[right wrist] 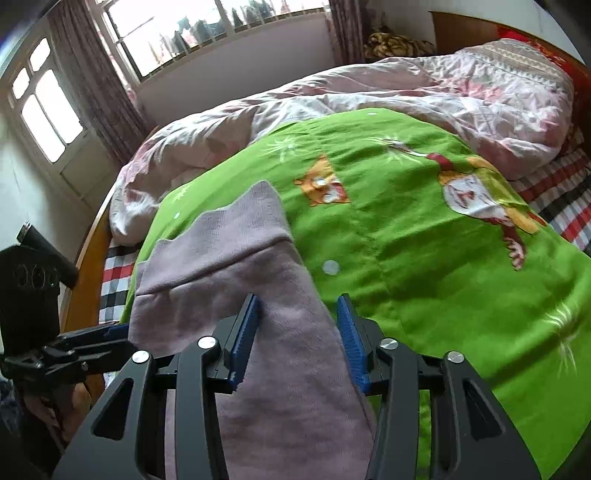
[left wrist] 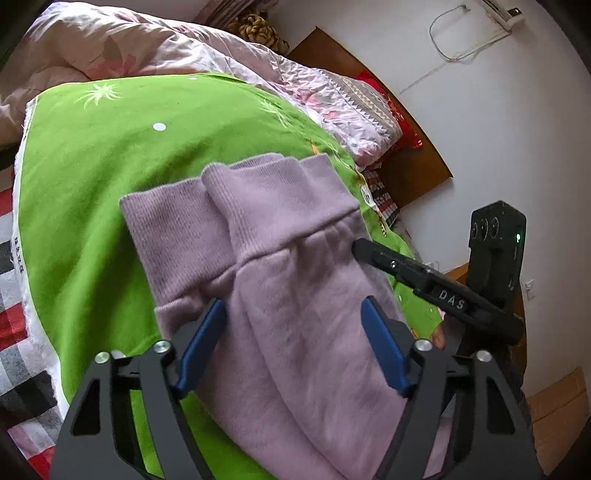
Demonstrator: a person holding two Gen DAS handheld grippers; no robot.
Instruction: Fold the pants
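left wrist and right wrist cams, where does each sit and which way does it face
Left wrist: on the left gripper, facing the headboard and wall; the right gripper enters from the right.
Right wrist: on the right gripper, facing the window; the left gripper shows at left.
Shared: lilac pants on the green blanket.

Green blanket (right wrist: 424, 258), pink quilt (right wrist: 369, 92), window (right wrist: 177, 33).

Lilac pants (left wrist: 295, 280) of soft, matt, fuzzy knit cloth, with finely ribbed cuffs (left wrist: 177, 218). They lie on a green blanket (right wrist: 424, 258) of matt, fleecy cloth with printed cartoon animals. Behind it, a pink floral quilt (right wrist: 406, 96) of thin, crinkled cotton-like cloth. The left gripper (left wrist: 293, 332) and right gripper (right wrist: 299, 332) have matt black frames, shiny metal screws and ridged blue pads (right wrist: 352, 339). The headboard (left wrist: 417, 140) is smooth brown wood.
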